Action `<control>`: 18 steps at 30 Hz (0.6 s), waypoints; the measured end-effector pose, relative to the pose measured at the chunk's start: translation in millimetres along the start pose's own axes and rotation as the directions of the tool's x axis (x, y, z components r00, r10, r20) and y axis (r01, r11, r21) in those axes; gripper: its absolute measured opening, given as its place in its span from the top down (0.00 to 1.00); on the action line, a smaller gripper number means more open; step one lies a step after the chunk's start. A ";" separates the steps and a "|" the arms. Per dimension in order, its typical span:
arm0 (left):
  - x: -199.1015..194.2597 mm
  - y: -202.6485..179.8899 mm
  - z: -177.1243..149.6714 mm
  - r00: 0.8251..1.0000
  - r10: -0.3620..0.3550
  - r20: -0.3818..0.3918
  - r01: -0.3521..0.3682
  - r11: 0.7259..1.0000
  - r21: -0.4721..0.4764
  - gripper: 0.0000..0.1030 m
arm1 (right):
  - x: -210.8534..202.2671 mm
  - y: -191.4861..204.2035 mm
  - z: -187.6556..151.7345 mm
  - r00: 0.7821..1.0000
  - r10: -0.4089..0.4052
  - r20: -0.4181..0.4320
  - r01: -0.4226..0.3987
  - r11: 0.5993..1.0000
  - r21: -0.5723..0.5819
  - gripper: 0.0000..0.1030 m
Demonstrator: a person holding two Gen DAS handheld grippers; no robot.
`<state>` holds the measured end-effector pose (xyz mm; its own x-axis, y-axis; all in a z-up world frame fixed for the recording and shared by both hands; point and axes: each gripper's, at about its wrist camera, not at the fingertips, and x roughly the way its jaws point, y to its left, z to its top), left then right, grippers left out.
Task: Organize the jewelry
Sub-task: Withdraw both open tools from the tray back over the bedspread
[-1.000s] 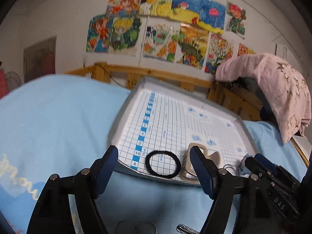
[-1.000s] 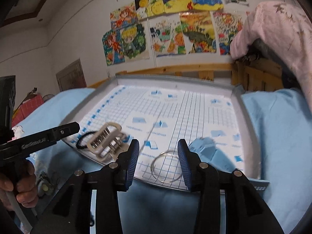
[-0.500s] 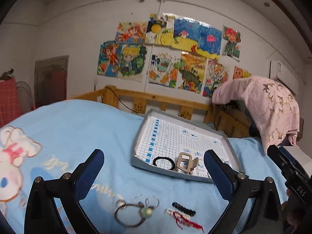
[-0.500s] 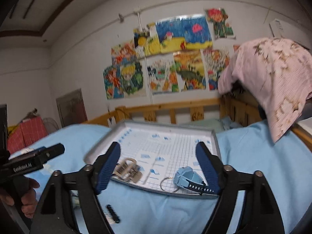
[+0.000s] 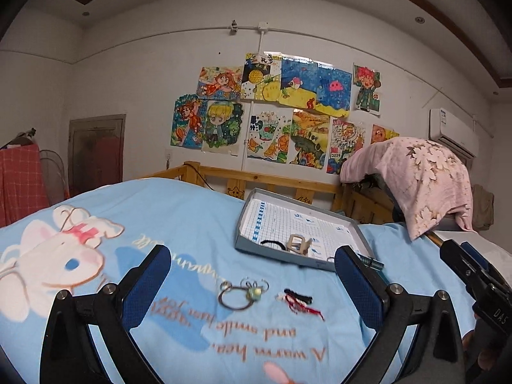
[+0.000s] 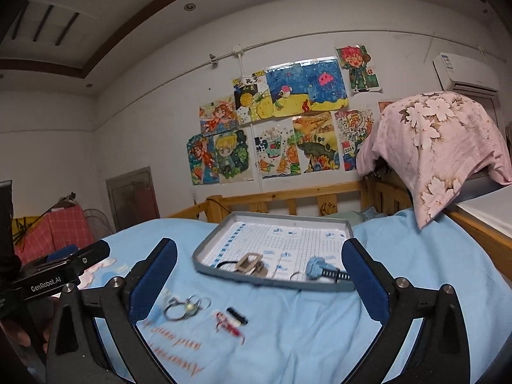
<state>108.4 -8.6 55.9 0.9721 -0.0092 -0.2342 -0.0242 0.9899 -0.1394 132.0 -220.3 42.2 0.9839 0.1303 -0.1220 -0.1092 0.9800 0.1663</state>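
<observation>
A grey tray (image 5: pixel 249 247) with a grid-paper floor lies on the blue bed sheet. In it are a black hair tie (image 5: pixel 272 243), a beige clip (image 5: pixel 297 244), a blue watch (image 6: pixel 320 268) and a thin silver ring (image 6: pixel 296 276). On the sheet in front of the tray lie a cluster of metal rings (image 5: pixel 240 294) and a red-and-black cord piece (image 5: pixel 299 300). My left gripper (image 5: pixel 251 262) hangs open and empty above the sheet, back from the tray. My right gripper (image 6: pixel 259 256) is opening, with nothing between its fingers, and also stands back from the tray (image 6: pixel 272 283).
A wooden bed rail (image 6: pixel 288 198) runs behind the tray. A pink flowered cloth (image 6: pixel 441 147) drapes over something at the right. Drawings (image 5: pixel 275 112) cover the far wall. The sheet carries a rabbit print (image 5: pixel 57 256) at the left.
Both grippers have drawn back and upward from the tray and spread wide. The rings and cord piece on the sheet have come into view.
</observation>
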 end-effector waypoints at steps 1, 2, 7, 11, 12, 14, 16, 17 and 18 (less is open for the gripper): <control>-7.8 2.4 -3.9 1.000 0.002 0.003 -0.002 1.000 -0.004 0.00 | -6.2 2.1 -1.9 1.000 0.003 -0.002 -0.003 1.000 -0.003 0.02; -13.1 4.3 -6.4 1.000 0.004 0.005 -0.004 1.000 -0.009 0.00 | -11.7 3.9 -3.8 1.000 0.006 -0.003 -0.006 1.000 -0.007 0.02; -42.5 14.1 -24.6 1.000 0.021 0.015 -0.021 1.000 -0.009 0.00 | -41.7 13.0 -15.5 1.000 0.012 0.000 -0.012 0.999 -0.039 0.02; -60.3 17.3 -38.9 0.999 0.048 0.020 -0.048 0.999 0.016 0.00 | -59.1 18.3 -23.6 1.000 0.013 -0.005 -0.013 0.999 -0.051 0.02; -65.8 19.3 -44.0 0.998 0.055 0.020 -0.055 0.998 0.018 0.00 | -63.6 19.3 -26.5 1.000 0.012 -0.007 -0.012 0.999 -0.053 0.02; -74.1 22.8 -53.4 0.998 0.067 0.020 -0.068 0.997 0.022 0.00 | -71.5 19.9 -32.6 1.000 0.005 -0.010 -0.006 0.999 -0.053 0.02; -79.2 25.6 -62.2 0.997 0.082 0.010 -0.082 0.996 0.033 0.00 | -77.4 20.0 -37.9 1.000 0.004 -0.018 -0.005 0.999 -0.043 0.02; -80.0 27.2 -66.3 0.996 0.088 -0.004 -0.088 0.996 0.033 0.00 | -79.4 20.8 -41.1 1.000 0.003 -0.025 -0.004 0.999 -0.038 0.02; -80.0 27.9 -68.6 0.996 0.091 -0.015 -0.090 0.996 0.029 0.00 | -80.9 20.3 -45.2 0.999 0.010 -0.041 -0.011 1.000 -0.029 0.02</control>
<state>14.0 10.1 4.7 0.9624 0.0783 -0.2601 -0.1049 0.9904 -0.0898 43.8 -204.1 11.2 0.9763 0.1458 -0.1602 -0.1240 0.9825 0.1389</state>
